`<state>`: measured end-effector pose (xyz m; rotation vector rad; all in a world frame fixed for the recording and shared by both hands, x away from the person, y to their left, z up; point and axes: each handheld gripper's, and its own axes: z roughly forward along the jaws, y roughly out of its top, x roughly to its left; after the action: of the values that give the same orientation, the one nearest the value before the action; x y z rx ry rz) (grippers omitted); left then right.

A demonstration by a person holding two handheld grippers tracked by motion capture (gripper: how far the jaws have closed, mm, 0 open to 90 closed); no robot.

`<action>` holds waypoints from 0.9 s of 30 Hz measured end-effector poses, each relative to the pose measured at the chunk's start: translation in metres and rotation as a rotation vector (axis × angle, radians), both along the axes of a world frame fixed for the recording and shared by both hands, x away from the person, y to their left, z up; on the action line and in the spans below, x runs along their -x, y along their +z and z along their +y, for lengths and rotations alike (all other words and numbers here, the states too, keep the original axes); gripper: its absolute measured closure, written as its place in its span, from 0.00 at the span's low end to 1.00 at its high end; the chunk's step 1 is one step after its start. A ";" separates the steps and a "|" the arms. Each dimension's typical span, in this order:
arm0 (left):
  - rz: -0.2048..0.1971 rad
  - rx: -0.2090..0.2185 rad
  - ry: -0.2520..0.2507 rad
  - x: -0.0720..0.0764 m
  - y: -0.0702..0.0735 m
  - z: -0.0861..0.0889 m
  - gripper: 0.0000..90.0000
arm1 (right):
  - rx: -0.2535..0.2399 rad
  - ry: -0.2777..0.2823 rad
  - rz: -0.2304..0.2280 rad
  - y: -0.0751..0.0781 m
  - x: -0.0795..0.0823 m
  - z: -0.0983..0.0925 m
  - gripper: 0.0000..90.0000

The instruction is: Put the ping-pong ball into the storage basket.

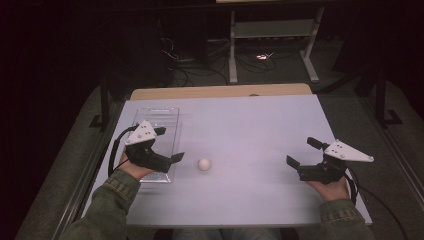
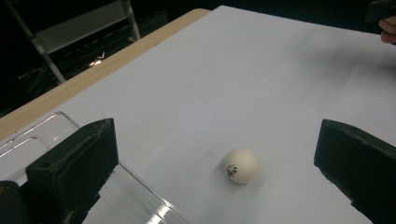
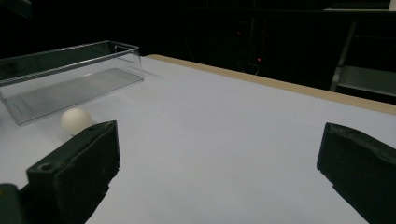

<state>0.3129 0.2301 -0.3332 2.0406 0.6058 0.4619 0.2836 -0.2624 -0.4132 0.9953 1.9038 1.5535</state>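
Note:
A small white ball (image 1: 204,164) lies on the white table top (image 1: 250,125), just right of a clear plastic tray (image 1: 155,116). My left gripper (image 1: 169,144) hovers over the near end of the tray, open, jaws pointing right toward the ball. In the left gripper view the ball (image 2: 241,166) sits ahead between the spread jaws of the left gripper (image 2: 215,140), beside the tray's rim (image 2: 60,115). My right gripper (image 1: 303,151) is open at the table's right side, well away from the ball. The right gripper view has the ball (image 3: 75,120) and tray (image 3: 70,51) far left of the gripper (image 3: 219,140).
A wooden strip (image 1: 220,92) runs along the table's far edge. Beyond it stand a metal frame (image 1: 272,40) and floor cables (image 1: 200,70) in the dark. The other hand (image 2: 387,28) shows at the top right of the left gripper view.

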 end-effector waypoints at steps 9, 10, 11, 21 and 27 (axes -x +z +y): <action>0.029 -0.023 -0.038 -0.007 0.004 -0.010 0.00 | 0.002 0.010 0.003 0.000 0.000 0.000 0.00; 0.033 -0.030 -0.042 -0.008 0.004 -0.011 0.00 | -0.001 0.009 0.004 0.000 0.000 0.000 0.00; 0.038 -0.030 -0.045 -0.009 0.004 -0.013 0.00 | -0.002 0.009 0.003 0.000 0.000 0.000 0.00; 0.054 -0.094 -0.091 -0.018 0.007 -0.029 0.00 | 0.000 0.016 0.006 0.000 0.000 0.001 0.00; 0.063 -0.125 -0.109 -0.022 0.007 -0.037 0.00 | -0.004 0.020 0.007 0.001 0.001 0.001 0.00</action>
<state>0.3349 0.1935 -0.3263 2.2013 0.5113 0.3806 0.2831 -0.2614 -0.4125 0.9881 1.9216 1.5674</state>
